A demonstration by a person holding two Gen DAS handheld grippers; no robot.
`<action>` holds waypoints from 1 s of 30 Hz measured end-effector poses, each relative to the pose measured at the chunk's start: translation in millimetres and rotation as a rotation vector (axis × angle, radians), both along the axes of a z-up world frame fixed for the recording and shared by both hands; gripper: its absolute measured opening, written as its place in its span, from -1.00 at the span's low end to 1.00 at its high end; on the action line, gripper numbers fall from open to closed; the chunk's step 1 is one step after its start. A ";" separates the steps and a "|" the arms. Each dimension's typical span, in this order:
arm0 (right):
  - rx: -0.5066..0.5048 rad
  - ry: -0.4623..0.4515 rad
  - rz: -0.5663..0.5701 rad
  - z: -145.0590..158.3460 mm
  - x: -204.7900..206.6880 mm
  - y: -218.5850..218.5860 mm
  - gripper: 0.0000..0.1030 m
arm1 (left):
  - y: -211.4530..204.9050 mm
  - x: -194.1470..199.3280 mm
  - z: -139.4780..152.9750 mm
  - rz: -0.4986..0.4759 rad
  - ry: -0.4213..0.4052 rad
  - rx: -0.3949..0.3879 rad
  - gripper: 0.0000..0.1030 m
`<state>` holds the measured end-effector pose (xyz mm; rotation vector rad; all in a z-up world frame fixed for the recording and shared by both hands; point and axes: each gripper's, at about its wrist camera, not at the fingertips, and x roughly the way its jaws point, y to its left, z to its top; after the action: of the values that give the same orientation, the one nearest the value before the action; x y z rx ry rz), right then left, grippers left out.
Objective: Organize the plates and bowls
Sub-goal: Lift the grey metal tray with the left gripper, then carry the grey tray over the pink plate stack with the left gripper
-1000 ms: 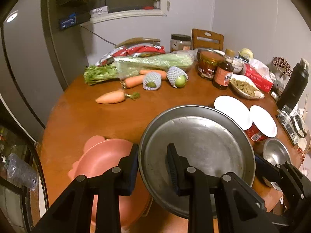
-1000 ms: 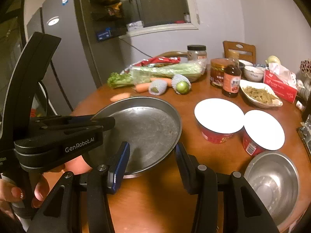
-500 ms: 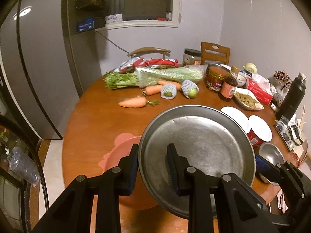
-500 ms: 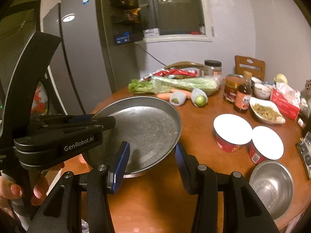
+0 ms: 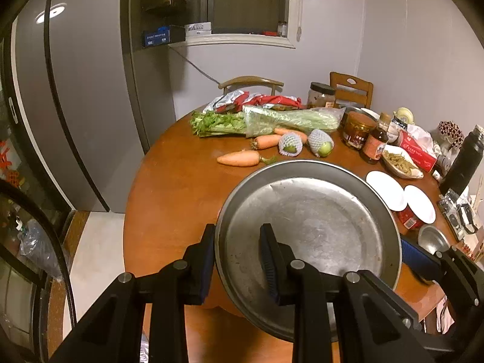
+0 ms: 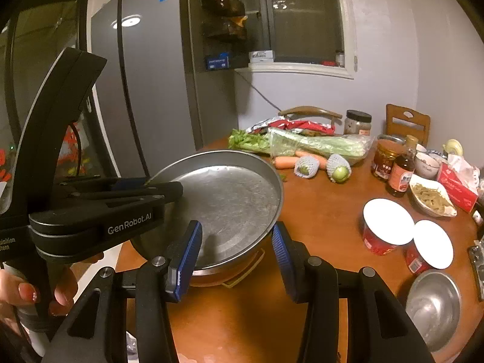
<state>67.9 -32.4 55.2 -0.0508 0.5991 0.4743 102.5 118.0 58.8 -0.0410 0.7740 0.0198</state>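
The left gripper [image 5: 239,260] has its jaws clamped on the near rim of one large round steel plate [image 5: 305,236], one pad outside the rim and one on the inner face. The plate is held above the round brown wooden counter [image 5: 175,187], tilted a little. It is shallow with a raised lip, dull grey, and scuffed all over with fine scratches.

From left to right across the counter lie one bunch of bagged celery [image 5: 266,121], three orange carrots [image 5: 239,158], two green fruits in white foam nets [image 5: 320,143], two red cups with white lids [image 6: 387,227] and one small steel bowl [image 6: 432,305] at the near right edge.

In the right wrist view the right gripper [image 6: 236,255] has its jaws apart, straddling the plate's near edge; whether either pad touches the rim is hard to tell. Beneath the plate something shiny with a yellowish edge shows, too hidden to name.
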 end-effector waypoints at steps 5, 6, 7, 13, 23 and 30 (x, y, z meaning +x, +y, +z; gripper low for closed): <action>-0.023 0.027 0.006 -13.8 6.4 7.2 -0.03 | 4.7 4.5 -19.7 0.000 0.031 -0.012 -0.43; -0.027 0.033 0.007 -16.8 7.6 8.2 -0.03 | 5.3 5.7 -22.7 0.000 0.036 -0.014 -0.43; -0.032 0.039 0.007 -20.6 9.0 9.3 -0.03 | 5.9 6.8 -26.6 -0.002 0.043 -0.017 -0.43; -0.062 0.069 0.006 -39.9 15.0 14.8 -0.03 | 9.7 14.8 -49.7 -0.008 0.079 -0.037 -0.43; -0.091 0.127 0.016 -65.5 29.1 22.2 -0.03 | 15.8 26.2 -77.9 -0.010 0.134 -0.039 -0.43; -0.104 0.142 0.019 -72.9 34.7 27.3 -0.03 | 16.3 31.9 -84.7 -0.007 0.143 -0.025 -0.43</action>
<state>102.5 -5.1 -17.7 -0.1228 0.7635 0.4678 134.3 134.2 -25.9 -0.0616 0.9174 0.0067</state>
